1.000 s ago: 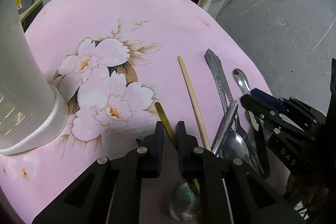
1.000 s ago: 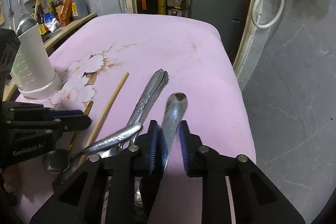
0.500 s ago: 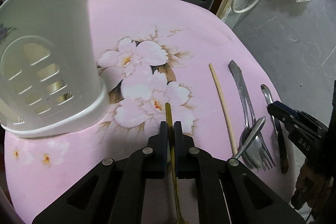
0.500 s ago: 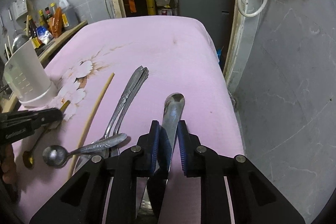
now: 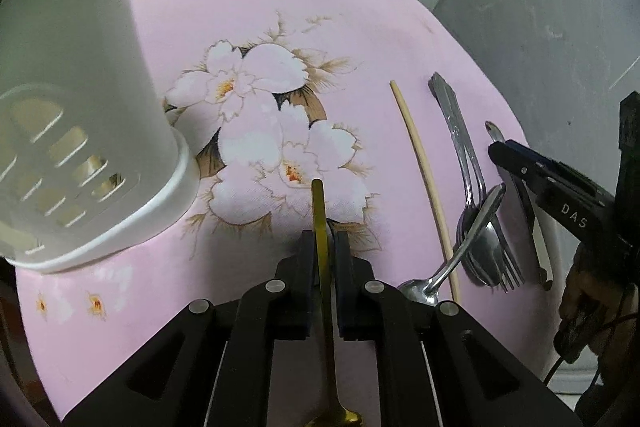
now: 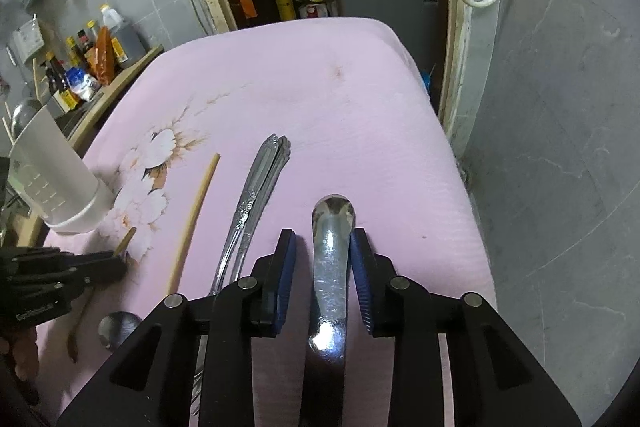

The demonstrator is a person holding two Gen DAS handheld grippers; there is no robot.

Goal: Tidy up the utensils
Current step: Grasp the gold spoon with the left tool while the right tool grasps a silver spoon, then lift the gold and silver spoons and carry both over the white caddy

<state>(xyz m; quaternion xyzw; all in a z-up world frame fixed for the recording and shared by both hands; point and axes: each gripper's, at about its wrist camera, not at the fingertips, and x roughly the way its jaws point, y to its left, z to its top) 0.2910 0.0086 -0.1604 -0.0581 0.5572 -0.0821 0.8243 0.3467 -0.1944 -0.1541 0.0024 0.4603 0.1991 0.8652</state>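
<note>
1. the left gripper was closed on a gold spoon, its pads pinching the thin handle; the handle tip stuck out past the fingers over the flowers printed on the pink cloth, and the bowl end showed at the bottom edge of the left view
2. the white holder, with slotted sides, stood on the cloth to the left of that gripper, well apart from the loose cutlery
3. the right gripper was partly open around a steel handle; a clear gap showed on the left pad side, and the right pad was at or very near the metal, so i could not tell for sure if it gripped
4. the steel handle lay between the blue pads and pointed away along the fingers, its rounded end just past the tips
5. a chopstick lay straight on the cloth, right of the gold spoon
6. right of the chopstick lay a fork and a big spoon with handles side by side and touching
7. a small spoon lay slantwise across them, its bowl near the chopstick's near end
8. in the right view the left gripper sat low at the left edge, with the holder beyond it
</note>
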